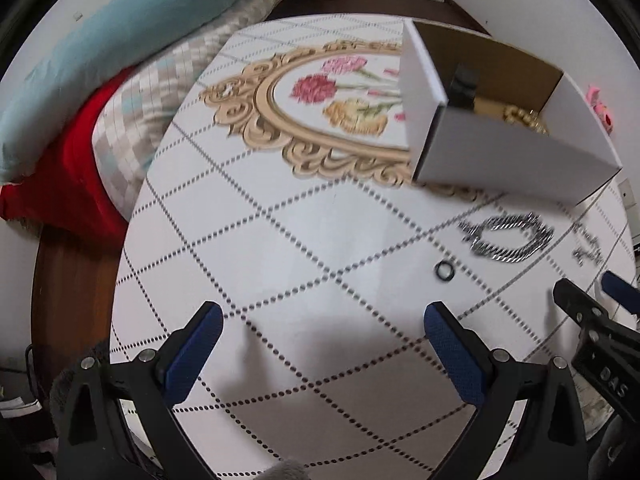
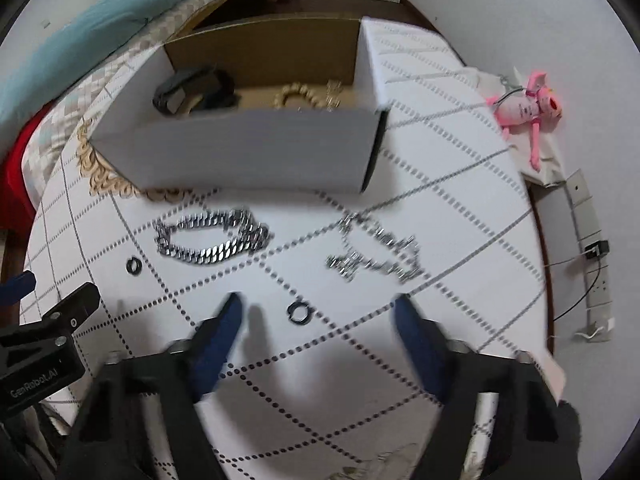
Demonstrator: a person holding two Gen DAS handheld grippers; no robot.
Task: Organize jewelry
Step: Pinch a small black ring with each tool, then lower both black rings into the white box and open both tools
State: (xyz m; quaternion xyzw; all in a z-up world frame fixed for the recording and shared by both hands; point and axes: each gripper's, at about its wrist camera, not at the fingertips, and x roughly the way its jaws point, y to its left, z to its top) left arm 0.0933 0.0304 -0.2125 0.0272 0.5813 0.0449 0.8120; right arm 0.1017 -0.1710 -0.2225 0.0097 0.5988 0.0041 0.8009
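You are partway through sorting: the white box (image 2: 240,152) already holds a dark piece and a gold bracelet, while several pieces wait on the counter (image 2: 460,184). From the left, one small dark ring (image 2: 134,265) lies by your left claw (image 1: 322,354), which hangs wide apart and empty above bare counter. Next come the heavy silver chain (image 2: 212,238), a second dark ring (image 2: 299,313) between the spread fingers of your right claw (image 2: 318,330), also empty, then the thinner tangled chain (image 2: 380,252). That ring looks the likeliest next pick: lower, centre, and pinch narrowly.
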